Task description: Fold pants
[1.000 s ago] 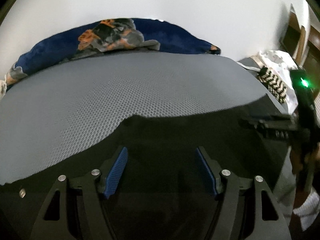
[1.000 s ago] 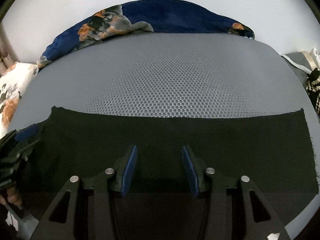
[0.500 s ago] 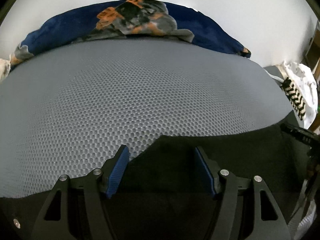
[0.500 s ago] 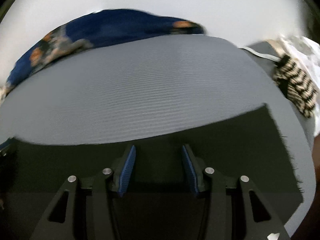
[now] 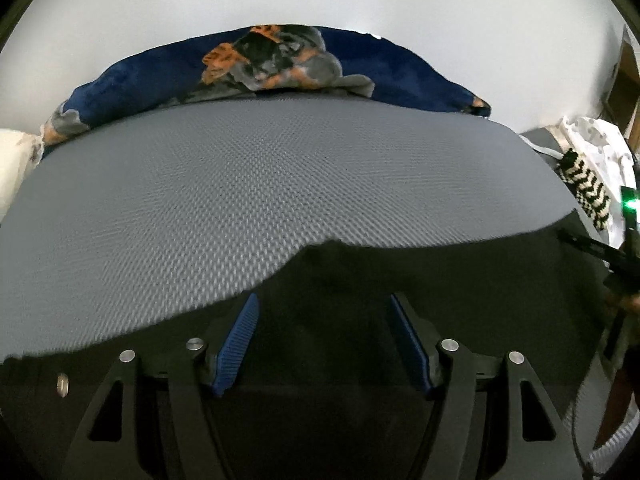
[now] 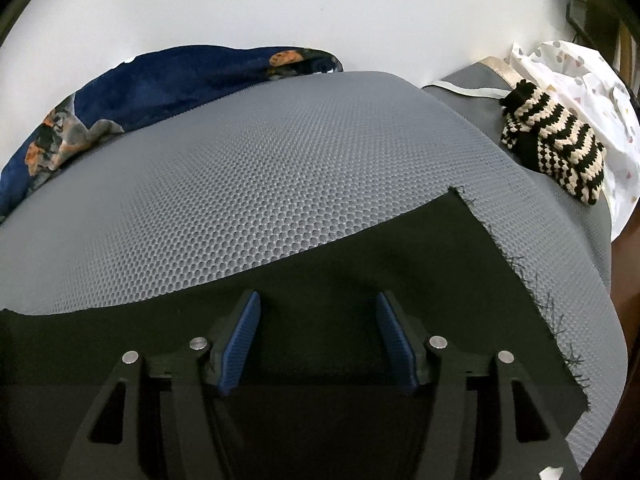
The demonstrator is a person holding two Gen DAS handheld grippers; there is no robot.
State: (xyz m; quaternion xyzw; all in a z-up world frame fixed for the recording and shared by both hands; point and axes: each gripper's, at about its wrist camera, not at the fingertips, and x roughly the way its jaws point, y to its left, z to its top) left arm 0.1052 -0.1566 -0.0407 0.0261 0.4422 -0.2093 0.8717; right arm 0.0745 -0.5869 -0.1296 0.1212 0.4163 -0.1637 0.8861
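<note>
Left wrist view: left gripper point(image 5: 323, 340) fingers spread, nothing pinched, over black pants point(image 5: 440, 300) filling lower frame on grey mat point(image 5: 240, 184)
Right wrist view: right gripper point(image 6: 318, 340) jaws just widened, empty; pants lower frame, frayed hem lower right; striped knit piece point(image 6: 556, 148) upper right

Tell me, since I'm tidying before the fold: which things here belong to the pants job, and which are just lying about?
Job:
black pants
grey mesh mat under them
left gripper, open
right gripper, open

Lying about:
navy patterned blanket
striped knit piece
spotted white bag
</note>
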